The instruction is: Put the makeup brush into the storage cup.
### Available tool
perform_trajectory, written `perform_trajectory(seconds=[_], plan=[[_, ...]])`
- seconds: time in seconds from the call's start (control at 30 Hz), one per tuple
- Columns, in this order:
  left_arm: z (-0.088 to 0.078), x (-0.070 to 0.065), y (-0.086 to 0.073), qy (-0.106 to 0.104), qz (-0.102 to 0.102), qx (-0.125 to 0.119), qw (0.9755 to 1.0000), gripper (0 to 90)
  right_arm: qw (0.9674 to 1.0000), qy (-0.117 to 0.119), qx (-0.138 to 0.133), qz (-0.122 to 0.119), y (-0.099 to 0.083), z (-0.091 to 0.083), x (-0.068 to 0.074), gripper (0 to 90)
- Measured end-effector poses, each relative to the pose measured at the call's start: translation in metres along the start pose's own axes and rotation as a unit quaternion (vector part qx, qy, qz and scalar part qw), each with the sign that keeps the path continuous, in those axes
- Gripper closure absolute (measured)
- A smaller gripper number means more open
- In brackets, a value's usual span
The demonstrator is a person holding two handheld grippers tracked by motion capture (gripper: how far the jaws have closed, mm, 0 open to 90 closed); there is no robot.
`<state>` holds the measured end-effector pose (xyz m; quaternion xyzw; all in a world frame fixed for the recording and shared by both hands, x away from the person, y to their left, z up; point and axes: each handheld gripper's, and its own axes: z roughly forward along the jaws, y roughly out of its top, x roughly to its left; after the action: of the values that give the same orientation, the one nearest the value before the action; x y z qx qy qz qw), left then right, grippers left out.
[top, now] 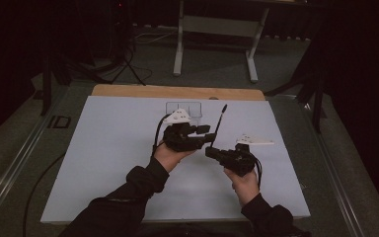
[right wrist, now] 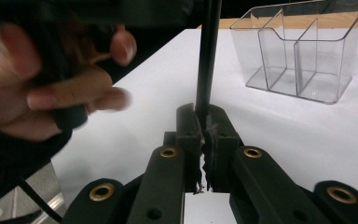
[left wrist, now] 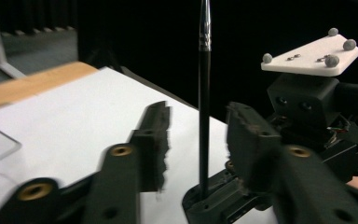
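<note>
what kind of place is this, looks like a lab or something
Probably a recording lab or studio rather than a home: dark curtains all round, a table covered in a plain white sheet, a bare equipment stand behind it, and cables across the grey floor.
</note>
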<state>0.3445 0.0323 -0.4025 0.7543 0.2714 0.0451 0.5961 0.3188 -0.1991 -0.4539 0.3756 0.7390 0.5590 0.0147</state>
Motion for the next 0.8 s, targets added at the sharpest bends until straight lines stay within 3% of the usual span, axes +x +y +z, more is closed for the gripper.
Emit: perform_trajectory(seconds=[0.17, 0.3, 0.5, 0.6, 0.63, 0.8], plan=[[-0.011, 0.001, 0.006, 0.007, -0.004, 0.005, 1.0000, 35.3, 0.9998, -0.003, 0.008, -0.016, -0.001, 0.000, 0.001, 85.8], [-0.018, 0.002, 0.009, 0.013, 0.000, 0.006, 0.9999, 30.0, 0.9994, -0.002, 0.011, -0.032, -0.002, 0.002, 0.005, 85.8], [-0.028, 0.006, 0.013, 0.001, 0.011, -0.001, 0.9999, 19.3, 0.9977, 0.015, 0.023, -0.063, -0.006, 0.008, 0.010, 85.8], [-0.028, 0.008, 0.015, 0.000, 0.016, 0.009, 0.9998, 19.3, 0.9965, 0.016, 0.030, -0.077, -0.007, 0.010, 0.012, 85.8], [-0.028, 0.010, 0.015, -0.009, 0.011, 0.011, 0.9998, 19.5, 0.9960, 0.017, 0.035, -0.080, -0.008, 0.011, 0.013, 85.8], [-0.028, 0.016, 0.012, -0.018, -0.008, 0.004, 0.9998, 34.7, 0.9934, 0.017, 0.051, -0.101, -0.012, 0.017, 0.017, 85.8]])
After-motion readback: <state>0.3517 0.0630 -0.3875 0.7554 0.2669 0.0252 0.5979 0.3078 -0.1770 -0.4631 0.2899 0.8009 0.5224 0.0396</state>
